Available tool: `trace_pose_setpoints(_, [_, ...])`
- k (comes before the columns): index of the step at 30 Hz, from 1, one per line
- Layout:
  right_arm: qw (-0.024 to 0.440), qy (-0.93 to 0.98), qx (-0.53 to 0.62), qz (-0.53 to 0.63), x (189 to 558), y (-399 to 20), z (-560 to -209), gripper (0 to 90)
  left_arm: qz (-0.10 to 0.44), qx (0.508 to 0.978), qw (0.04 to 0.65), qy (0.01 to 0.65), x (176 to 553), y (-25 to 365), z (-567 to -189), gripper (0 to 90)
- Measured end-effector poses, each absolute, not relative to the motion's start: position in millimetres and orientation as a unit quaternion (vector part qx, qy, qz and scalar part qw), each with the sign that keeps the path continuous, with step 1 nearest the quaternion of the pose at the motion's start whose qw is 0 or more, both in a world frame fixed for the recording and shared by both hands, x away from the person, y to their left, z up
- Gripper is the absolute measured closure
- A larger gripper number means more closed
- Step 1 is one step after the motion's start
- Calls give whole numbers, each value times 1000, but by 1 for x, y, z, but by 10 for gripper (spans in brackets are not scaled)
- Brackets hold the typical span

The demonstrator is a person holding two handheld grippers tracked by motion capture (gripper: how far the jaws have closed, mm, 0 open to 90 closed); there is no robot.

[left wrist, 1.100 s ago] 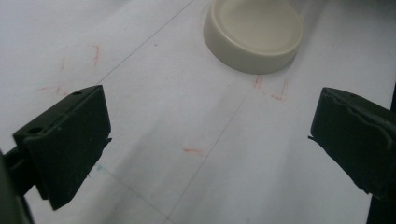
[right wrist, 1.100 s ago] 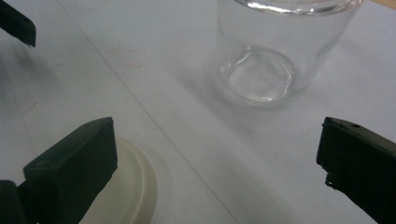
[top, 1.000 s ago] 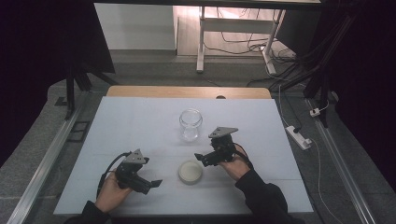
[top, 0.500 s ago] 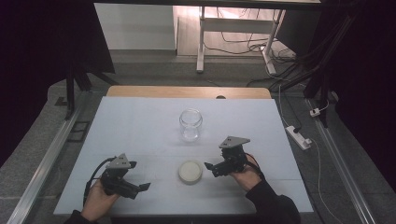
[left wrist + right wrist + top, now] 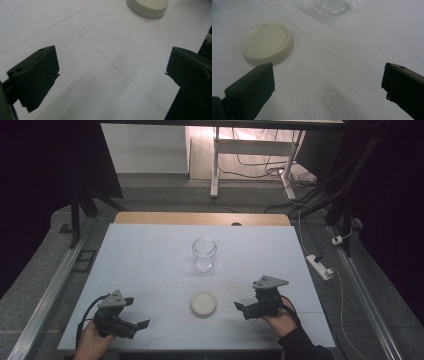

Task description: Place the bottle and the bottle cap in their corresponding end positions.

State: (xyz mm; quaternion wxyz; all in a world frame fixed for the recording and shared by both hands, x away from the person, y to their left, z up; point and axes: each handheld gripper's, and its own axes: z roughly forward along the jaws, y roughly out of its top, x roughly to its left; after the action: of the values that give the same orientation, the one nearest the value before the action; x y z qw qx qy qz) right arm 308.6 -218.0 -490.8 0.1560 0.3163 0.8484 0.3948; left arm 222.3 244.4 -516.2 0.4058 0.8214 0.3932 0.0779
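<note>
A clear glass jar (image 5: 204, 253) stands upright and lidless at the middle of the white table (image 5: 150, 265); its base (image 5: 333, 5) shows at the top of the right gripper view. A cream round lid (image 5: 204, 304) (image 5: 267, 43) (image 5: 147, 7) lies flat on the table in front of the jar. My left gripper (image 5: 137, 326) (image 5: 112, 75) rests near the front left edge, open, holding nothing, pointing toward the lid. To the right of the lid my right gripper (image 5: 241, 309) (image 5: 328, 85) is open too, jaws wide apart, nothing between them.
A white power strip (image 5: 318, 266) lies off the table's right edge. Metal rails (image 5: 50, 292) run along both sides of the table. A wooden strip (image 5: 200, 218) borders the far edge. Faint pencil lines cross the table surface.
Both grippers have drawn back from the lid toward the table's front: the left down and left to the front corner, the right outward to the right. The lid and jar have stayed put.
</note>
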Motion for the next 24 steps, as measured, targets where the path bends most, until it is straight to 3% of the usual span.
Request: trace_pose_setpoints(24, [185, 819, 400, 368, 260, -284, -499, 0, 112, 801, 387, 444, 191, 282, -520, 0])
